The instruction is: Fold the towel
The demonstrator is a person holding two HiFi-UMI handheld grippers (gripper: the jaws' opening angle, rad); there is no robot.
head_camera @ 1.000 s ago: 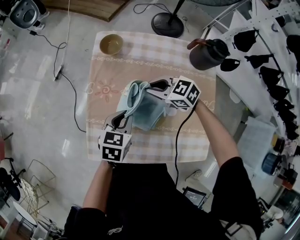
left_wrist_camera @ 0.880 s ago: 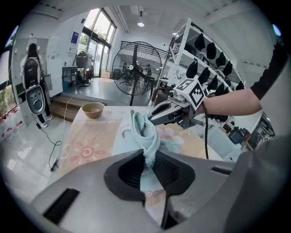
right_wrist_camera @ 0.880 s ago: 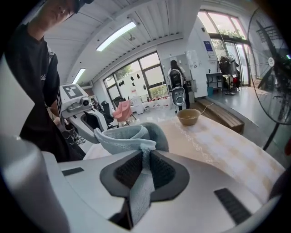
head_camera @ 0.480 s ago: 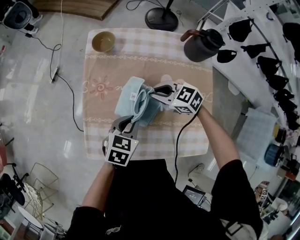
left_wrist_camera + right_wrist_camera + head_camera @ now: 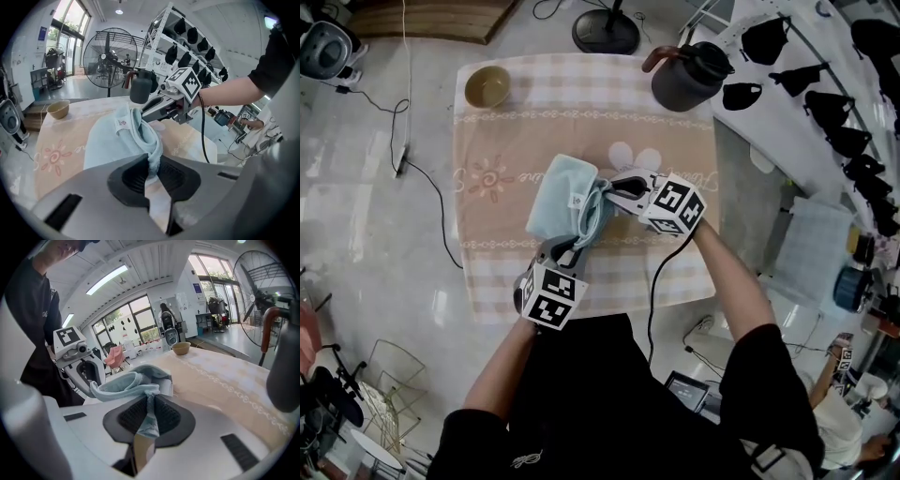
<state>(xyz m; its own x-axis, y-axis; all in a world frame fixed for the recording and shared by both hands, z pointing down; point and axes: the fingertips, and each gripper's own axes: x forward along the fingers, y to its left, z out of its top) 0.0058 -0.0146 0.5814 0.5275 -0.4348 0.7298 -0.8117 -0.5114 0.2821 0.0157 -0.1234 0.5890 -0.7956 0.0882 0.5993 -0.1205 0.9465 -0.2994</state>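
Observation:
A light blue towel lies partly folded on the beige patterned tablecloth, a white label showing on its top. My left gripper sits at the towel's near edge and is shut on a corner of it. My right gripper comes in from the right and is shut on another corner. Between the two grippers the held edge hangs in a loose band, raised a little above the rest of the towel.
A tan bowl stands at the table's far left corner and a dark kettle at the far right corner. A standing fan's base is on the floor beyond the table. Shelves with dark items line the right side.
Both grippers have carried the held towel edge to the left and lower, so more of the towel now lies flat on the table. Both grips stayed shut.

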